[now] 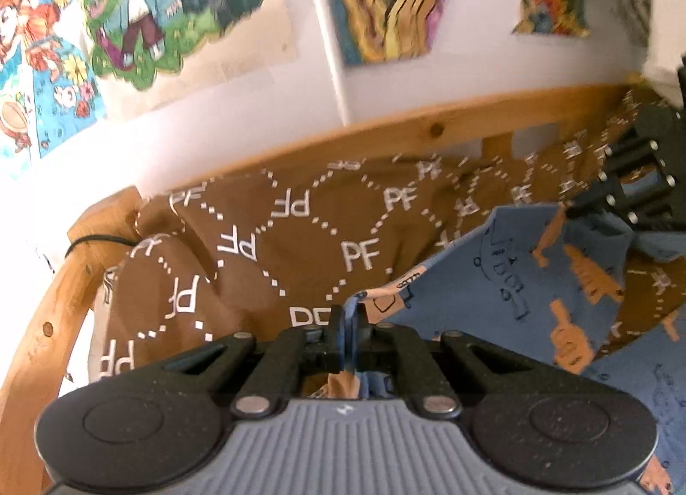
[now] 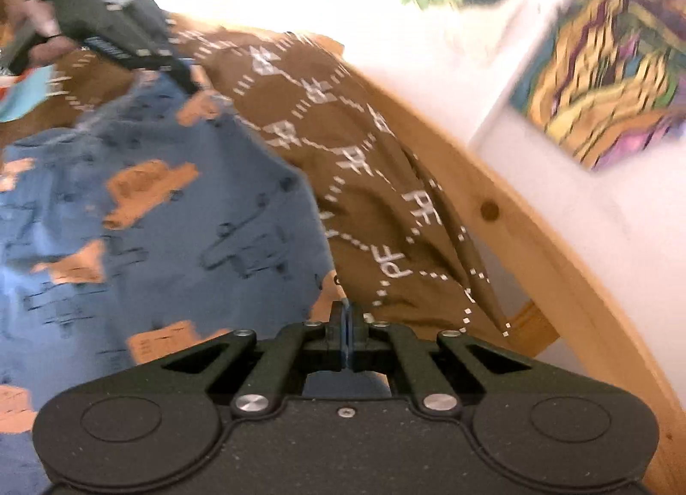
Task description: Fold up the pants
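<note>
pants point(image 1: 514, 280) hem – pinched by left hand-held gripper point(image 1: 349, 315) | bedrail point(image 1: 386, 130) near

Both wrist views close, angled down, sharing brown bedspread point(image 1: 274, 263), wooden rail point(image 2: 553, 255)

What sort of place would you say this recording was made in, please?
Most likely a bedroom: a wooden bed frame edges a brown "PF" printed bedspread, and colourful cartoon posters hang on the white wall.

Home bedroom: wooden bed frame point(image 1: 386, 130), patterned bedspread point(image 1: 300, 237), cartoon posters point(image 1: 163, 1) on wall.
</note>
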`<state>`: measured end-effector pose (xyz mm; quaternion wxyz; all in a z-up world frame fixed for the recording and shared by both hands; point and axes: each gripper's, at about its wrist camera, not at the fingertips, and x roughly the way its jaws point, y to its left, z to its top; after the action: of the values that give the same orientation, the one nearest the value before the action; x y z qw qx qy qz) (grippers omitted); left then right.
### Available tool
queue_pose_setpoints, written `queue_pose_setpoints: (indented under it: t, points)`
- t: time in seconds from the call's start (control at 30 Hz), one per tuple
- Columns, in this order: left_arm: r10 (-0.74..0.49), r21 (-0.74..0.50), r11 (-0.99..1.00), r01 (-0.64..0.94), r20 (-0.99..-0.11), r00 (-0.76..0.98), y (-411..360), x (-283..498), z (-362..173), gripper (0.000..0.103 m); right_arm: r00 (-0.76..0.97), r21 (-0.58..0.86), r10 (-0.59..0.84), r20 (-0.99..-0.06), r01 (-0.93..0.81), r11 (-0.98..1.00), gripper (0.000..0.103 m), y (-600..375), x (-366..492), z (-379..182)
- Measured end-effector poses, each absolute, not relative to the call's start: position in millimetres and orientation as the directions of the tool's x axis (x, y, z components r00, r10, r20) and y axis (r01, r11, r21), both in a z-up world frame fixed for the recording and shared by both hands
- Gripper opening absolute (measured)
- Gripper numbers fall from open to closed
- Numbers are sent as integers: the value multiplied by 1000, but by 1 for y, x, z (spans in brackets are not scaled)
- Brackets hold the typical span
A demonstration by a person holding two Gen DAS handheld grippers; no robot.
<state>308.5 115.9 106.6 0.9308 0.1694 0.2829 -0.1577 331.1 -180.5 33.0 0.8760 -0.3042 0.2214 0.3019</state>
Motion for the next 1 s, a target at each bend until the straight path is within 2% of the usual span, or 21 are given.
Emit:
queue_pose_setpoints:
  t: [0.17,0.37,0.7,1.0]
  points:
    - [-220,282,859,428,-552,804,120,269,116,3,730,-442,420,-539,-669,598,0,-179,260,36]
    - [-204,390,802,454,-535,820,111,216,110,3,690,-433,463,-556,-716,547,0,-172,193,27]
    - [-150,522,628,578,-647,748,98,162,60,3,595,-366,474,-649,-790,492,0,-153,127,-21]
    - [-99,535,556,636,-717,690,100,141,21,3,562,-296,475,-677,-799,523,0,-147,114,-54]
